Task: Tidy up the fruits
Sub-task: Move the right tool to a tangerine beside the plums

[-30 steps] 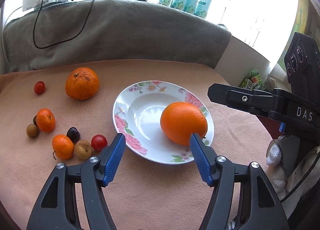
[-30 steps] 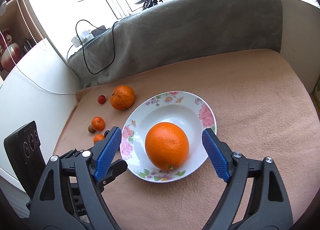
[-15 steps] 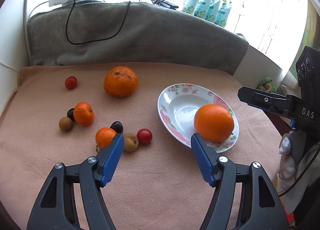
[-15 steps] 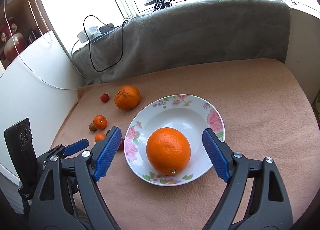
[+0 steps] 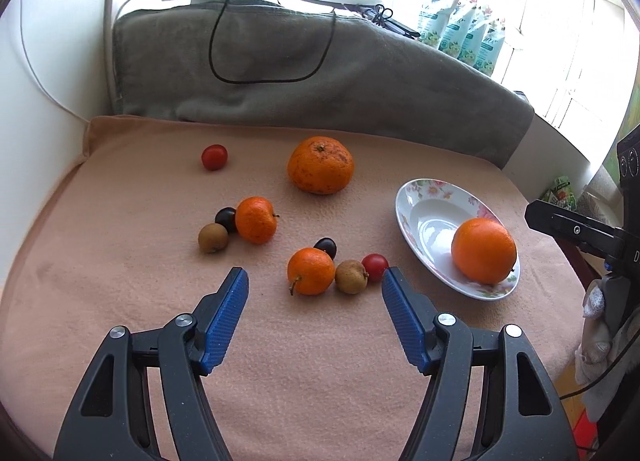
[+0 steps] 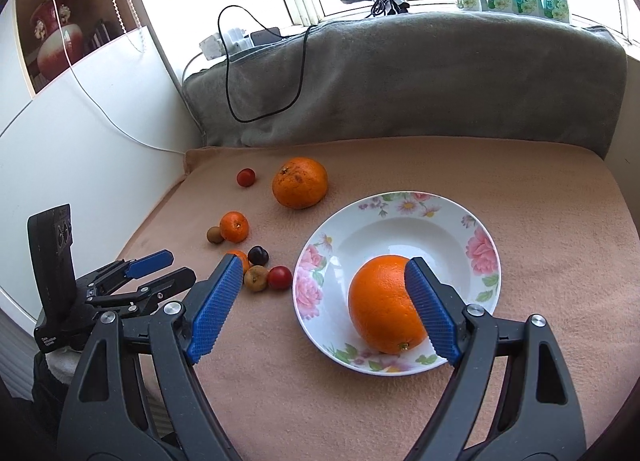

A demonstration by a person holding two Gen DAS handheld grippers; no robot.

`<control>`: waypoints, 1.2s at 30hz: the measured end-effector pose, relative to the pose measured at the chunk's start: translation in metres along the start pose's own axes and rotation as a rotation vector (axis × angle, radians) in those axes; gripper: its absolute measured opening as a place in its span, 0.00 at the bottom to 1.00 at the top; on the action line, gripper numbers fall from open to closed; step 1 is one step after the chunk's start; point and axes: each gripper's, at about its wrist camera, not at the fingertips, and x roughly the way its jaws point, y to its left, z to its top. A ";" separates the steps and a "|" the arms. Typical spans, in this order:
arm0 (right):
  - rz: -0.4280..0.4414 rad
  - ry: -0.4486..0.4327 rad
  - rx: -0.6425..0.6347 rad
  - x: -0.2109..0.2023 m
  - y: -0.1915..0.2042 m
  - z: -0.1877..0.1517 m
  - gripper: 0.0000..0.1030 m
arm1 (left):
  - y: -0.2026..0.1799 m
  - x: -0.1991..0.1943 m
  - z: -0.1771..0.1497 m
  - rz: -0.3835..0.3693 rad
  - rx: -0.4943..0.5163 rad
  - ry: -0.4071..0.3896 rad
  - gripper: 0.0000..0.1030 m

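Observation:
A big orange [image 5: 484, 251] lies in the flowered white plate [image 5: 424, 213] at the right of the peach cloth. A large tangerine [image 5: 320, 165] sits behind the loose fruit. My left gripper [image 5: 315, 277] hovers open, with a small mandarin [image 5: 311, 271], a brown fruit [image 5: 351, 277] and a cherry tomato [image 5: 375, 262] just beyond its tips. A second mandarin [image 5: 256, 219] lies farther left. In the right wrist view my right gripper [image 6: 323, 263] stands open over the plate [image 6: 400, 201]; its right finger overlaps the orange [image 6: 380, 305].
A grey blanket [image 5: 320, 73] with a black cable rises behind the cloth. A white wall [image 6: 100, 133] borders the left side. Another cherry tomato [image 5: 214, 157] and two dark fruits [image 5: 226, 219] lie on the cloth. Pouches and a ring light stand on the sill.
My left gripper has swung left, from over the plate to the cluster of small fruit. My right gripper has rolled and shifted a little, so the orange now sits at its right finger.

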 end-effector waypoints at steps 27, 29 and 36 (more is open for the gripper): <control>0.123 0.154 -0.177 0.075 0.075 -0.012 0.60 | 0.048 0.017 0.016 -0.015 -0.042 0.015 0.62; 0.130 0.164 -0.179 0.081 0.078 -0.012 0.59 | 0.052 0.021 0.019 -0.020 -0.045 0.019 0.61; 0.126 0.191 -0.202 0.093 0.084 -0.013 0.57 | 0.062 0.033 0.028 -0.039 -0.050 0.035 0.56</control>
